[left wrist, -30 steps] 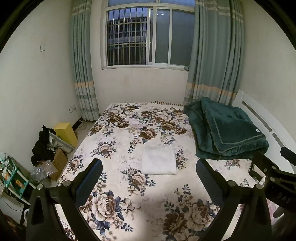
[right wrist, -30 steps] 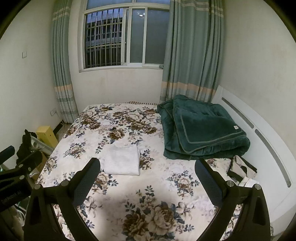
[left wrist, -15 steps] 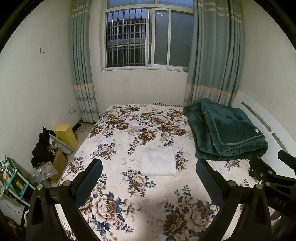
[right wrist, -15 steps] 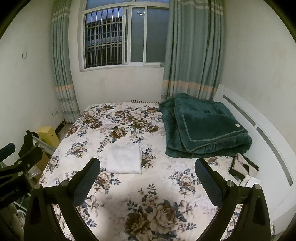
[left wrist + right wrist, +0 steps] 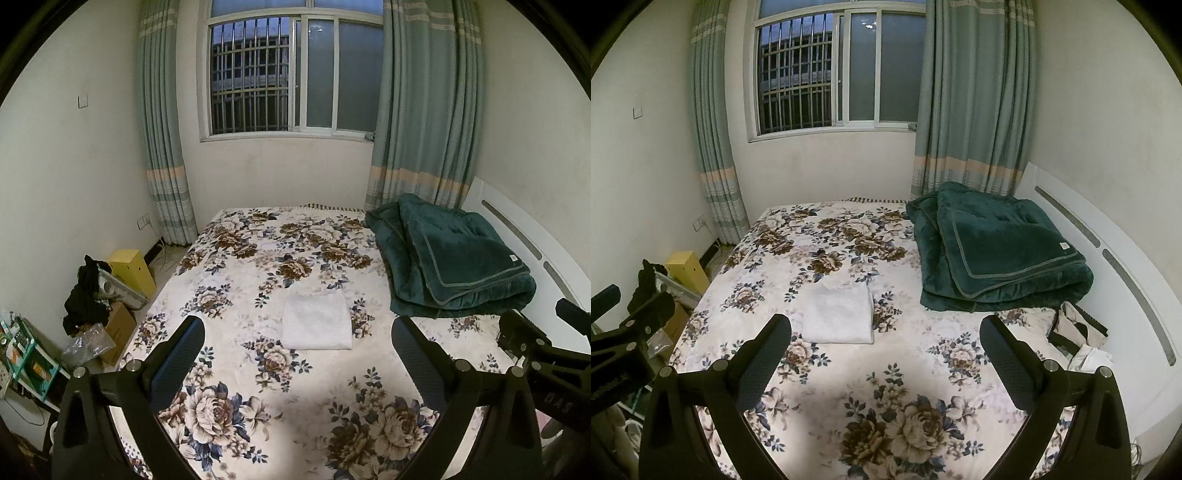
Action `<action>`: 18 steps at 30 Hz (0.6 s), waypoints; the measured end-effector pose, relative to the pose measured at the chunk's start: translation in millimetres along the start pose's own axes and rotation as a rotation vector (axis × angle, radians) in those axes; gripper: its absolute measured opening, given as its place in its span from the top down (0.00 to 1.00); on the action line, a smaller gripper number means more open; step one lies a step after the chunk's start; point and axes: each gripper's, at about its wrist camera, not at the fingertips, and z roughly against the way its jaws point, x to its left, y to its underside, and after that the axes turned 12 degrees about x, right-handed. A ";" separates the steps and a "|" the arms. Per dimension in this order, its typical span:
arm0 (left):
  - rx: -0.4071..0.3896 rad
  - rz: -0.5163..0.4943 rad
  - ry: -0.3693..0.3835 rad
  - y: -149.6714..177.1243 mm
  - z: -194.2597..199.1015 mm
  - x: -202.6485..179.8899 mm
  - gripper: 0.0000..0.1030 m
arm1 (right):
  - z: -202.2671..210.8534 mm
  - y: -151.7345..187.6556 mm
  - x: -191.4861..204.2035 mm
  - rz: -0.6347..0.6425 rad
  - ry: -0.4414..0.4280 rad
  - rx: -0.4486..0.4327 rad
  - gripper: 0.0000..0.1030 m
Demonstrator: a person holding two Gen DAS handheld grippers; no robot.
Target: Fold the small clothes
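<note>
A big bed [image 5: 258, 369] with a flowery cover fills the small room. White walls [image 5: 74, 166] stand around it. Green curtains [image 5: 424, 110] hang beside a barred window [image 5: 295, 74]. It is dark outside.

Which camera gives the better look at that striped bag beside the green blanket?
The right wrist view: the striped bag lies in plain sight by the green blanket. In the left wrist view, the right claw blocks that spot, so the bag is hidden.
</note>
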 end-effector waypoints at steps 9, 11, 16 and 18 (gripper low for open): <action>-0.001 0.001 0.002 0.4 -0.3 -0.2 0.00 | 0.1 0.8 -1.5 -0.009 0.003 0.001 0.00; -0.001 0.001 -0.001 0.3 -0.1 -0.3 0.00 | -0.3 0.0 -3.3 -0.010 0.004 0.002 0.00; -0.006 0.001 0.001 0.3 -0.1 -0.3 0.00 | 0.8 2.1 -0.8 -0.011 0.006 0.002 0.00; -0.012 0.003 0.005 -1.0 -0.4 -0.3 0.00 | 0.3 1.5 -2.5 -0.015 0.006 0.002 0.00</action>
